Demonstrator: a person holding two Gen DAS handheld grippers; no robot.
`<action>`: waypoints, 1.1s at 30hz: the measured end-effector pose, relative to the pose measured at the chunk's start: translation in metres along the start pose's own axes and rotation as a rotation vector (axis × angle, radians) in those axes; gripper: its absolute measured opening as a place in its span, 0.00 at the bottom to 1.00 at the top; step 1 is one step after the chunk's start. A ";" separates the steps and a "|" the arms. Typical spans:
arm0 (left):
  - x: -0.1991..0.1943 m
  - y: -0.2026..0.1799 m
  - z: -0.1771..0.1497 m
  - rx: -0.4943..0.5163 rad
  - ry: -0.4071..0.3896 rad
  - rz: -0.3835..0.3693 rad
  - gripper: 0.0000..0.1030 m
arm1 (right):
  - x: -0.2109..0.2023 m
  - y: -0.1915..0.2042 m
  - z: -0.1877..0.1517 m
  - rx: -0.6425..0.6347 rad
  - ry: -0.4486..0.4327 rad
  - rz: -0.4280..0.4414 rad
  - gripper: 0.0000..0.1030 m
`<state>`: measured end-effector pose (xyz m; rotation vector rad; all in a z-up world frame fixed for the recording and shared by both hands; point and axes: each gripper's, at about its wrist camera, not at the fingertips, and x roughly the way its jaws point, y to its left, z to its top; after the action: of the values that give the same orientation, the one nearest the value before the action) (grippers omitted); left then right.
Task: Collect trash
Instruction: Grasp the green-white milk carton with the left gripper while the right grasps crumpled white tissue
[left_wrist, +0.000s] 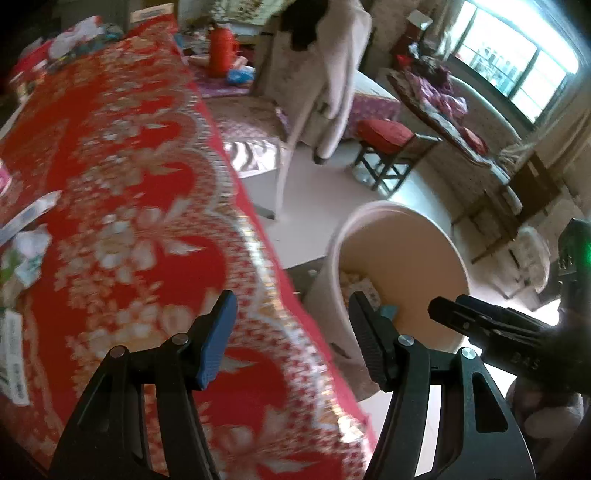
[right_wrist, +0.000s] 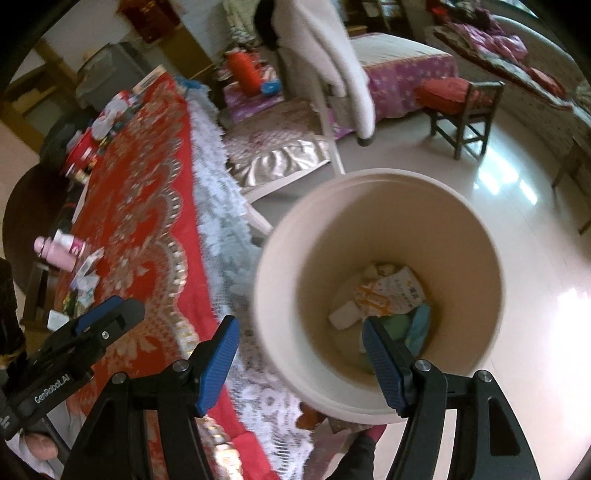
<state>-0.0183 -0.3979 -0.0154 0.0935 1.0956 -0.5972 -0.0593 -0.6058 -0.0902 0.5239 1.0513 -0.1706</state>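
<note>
Both grippers hang with fingers apart and nothing between them: the right gripper (right_wrist: 299, 362) over the beige bin (right_wrist: 376, 295), the left gripper (left_wrist: 291, 339) over the red tablecloth's (left_wrist: 140, 177) edge. Wrappers (left_wrist: 26, 258) remain on the surface; a hurried reach could snag the lace fringe (right_wrist: 221, 221) or scatter them.

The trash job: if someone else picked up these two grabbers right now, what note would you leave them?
Left gripper: open, empty, over the edge of the red tablecloth.
Right gripper: open, empty, over the beige bin.
Bin: on the floor beside the table.
Done: several wrappers and papers lie in the bin.
Left: scraps of paper and wrappers on the cloth, near a pink bottle; more clutter at the table's far end, too blurred to sort.
</note>
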 end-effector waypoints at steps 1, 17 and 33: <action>-0.003 0.007 -0.002 -0.009 -0.004 0.008 0.60 | 0.002 0.006 -0.001 -0.011 0.002 0.005 0.65; -0.055 0.112 -0.031 -0.173 -0.047 0.135 0.60 | 0.035 0.112 -0.011 -0.198 0.072 0.081 0.65; -0.078 0.212 0.001 -0.309 -0.093 0.235 0.60 | 0.055 0.162 -0.027 -0.284 0.133 0.104 0.65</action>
<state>0.0632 -0.1882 0.0058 -0.0726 1.0562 -0.2163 0.0080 -0.4463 -0.0944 0.3340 1.1526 0.1067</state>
